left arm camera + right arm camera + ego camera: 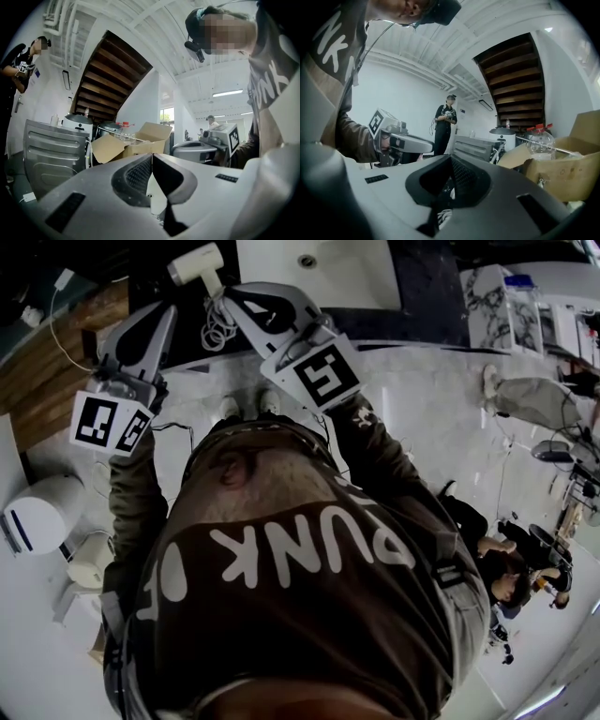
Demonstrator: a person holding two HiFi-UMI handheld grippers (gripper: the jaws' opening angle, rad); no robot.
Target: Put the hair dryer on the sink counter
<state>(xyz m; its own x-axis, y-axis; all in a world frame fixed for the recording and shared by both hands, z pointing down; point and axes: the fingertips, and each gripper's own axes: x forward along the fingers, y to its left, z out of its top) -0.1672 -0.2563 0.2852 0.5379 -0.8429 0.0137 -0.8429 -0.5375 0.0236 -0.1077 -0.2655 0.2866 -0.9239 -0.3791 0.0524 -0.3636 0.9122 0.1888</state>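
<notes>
The white hair dryer point(197, 262) lies on the dark sink counter point(169, 287) beside the white basin point(314, 268). Its coiled white cord point(218, 329) trails toward me. My right gripper point(229, 294) hovers just right of the dryer's handle, and in its own view its jaws point(451, 158) meet, shut with nothing between them. A bit of white cord point(443, 218) shows below them. My left gripper point(169, 310) is held to the left of the cord, and its jaws point(152, 157) are also shut and empty. The dryer itself is hidden in both gripper views.
A wooden surface point(52, 381) and a round white appliance point(42, 517) sit at my left. An open cardboard box point(136, 140) and a metal cabinet point(51, 150) stand ahead, with a plastic bottle point(541, 140). One person stands nearby point(445, 122); others crouch at right point(506, 568).
</notes>
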